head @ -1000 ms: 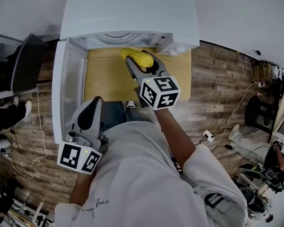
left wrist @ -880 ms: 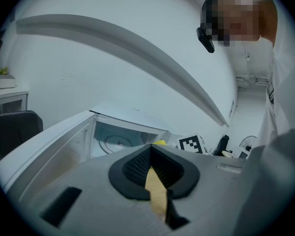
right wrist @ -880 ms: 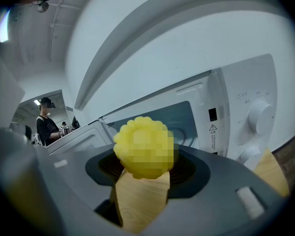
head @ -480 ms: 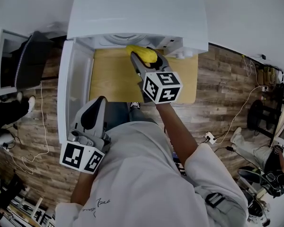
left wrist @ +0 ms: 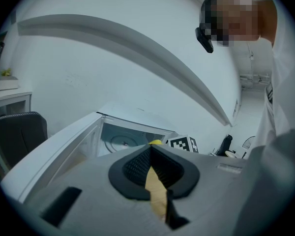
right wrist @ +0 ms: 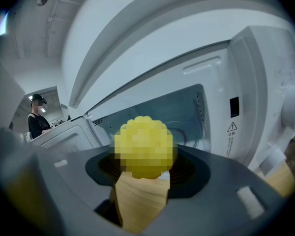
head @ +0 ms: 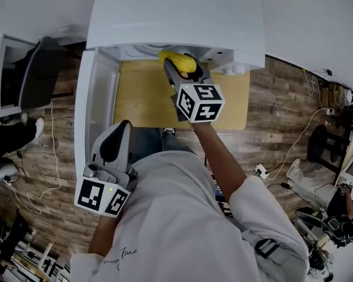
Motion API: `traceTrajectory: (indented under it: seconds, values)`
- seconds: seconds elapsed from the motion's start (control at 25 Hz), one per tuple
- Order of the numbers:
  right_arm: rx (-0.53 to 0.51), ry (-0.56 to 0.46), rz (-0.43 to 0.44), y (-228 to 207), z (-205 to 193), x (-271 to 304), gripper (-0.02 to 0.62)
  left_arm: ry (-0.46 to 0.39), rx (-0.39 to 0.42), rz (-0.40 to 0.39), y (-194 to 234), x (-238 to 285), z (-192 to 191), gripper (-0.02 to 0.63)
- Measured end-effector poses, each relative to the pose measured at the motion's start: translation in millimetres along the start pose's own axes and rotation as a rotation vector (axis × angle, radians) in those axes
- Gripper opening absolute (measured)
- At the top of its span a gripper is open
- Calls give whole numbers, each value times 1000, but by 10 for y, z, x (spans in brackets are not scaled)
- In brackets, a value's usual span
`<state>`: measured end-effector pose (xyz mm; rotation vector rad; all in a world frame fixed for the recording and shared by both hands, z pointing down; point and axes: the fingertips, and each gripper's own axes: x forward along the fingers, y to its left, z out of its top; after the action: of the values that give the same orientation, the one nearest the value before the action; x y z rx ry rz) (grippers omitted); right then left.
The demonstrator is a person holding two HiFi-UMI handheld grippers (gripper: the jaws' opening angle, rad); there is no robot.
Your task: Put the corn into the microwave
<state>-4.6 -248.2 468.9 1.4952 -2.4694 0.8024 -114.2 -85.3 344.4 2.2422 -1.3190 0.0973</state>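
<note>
A yellow corn cob (head: 175, 59) sits between the jaws of my right gripper (head: 182, 65), which is shut on it at the mouth of the white microwave (head: 176, 16). In the right gripper view the corn (right wrist: 145, 146) fills the gap between the pads, with the microwave cavity (right wrist: 187, 109) straight behind it. The microwave door (head: 93, 113) hangs open to the left. Low at the left, close to my body, my left gripper (head: 114, 141) has its pads together and holds nothing. The left gripper (left wrist: 150, 154) faces the open microwave (left wrist: 122, 139) from farther back.
The microwave stands on a light wooden table (head: 144, 98). A black office chair (head: 38, 75) and a white desk are at the left. Cables and a power strip (head: 259, 169) lie on the wood floor at the right, where a person (head: 341, 201) sits.
My right gripper has carried the corn forward, up to the microwave opening. The left gripper has stayed where it was.
</note>
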Motion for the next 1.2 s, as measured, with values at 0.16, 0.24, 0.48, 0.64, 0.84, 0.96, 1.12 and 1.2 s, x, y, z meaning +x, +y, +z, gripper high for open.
traceTrajectory:
  seconds: [0.16, 0.24, 0.48, 0.64, 0.84, 0.96, 1.12, 1.2]
  values:
    - [-18, -1, -15, -14, -6, 137, 258, 6, -5, 4, 76, 20, 18, -11]
    - [-18, -8, -29, -37, -11, 189, 259, 7, -6, 6, 113, 33, 26, -11]
    - [-39, -26, -56, -63, -64, 279, 258, 2, -5, 15, 181, 48, 68, -11]
    - [-52, -46, -55, -54, -68, 333, 258, 0, -3, 14, 184, 54, 98, -11]
    - [-81, -56, -57, -38, -78, 409, 258, 4, -7, 8, 203, 89, 121, -11]
    - [-95, -77, -56, -38, -47, 447, 258, 5, -6, 4, 193, 104, 143, -11]
    - [-119, -81, -53, -20, -39, 557, 258, 10, -4, -1, 188, 109, 129, -11]
    - [-125, -83, -58, -19, -33, 596, 258, 13, -4, -2, 190, 108, 125, -11]
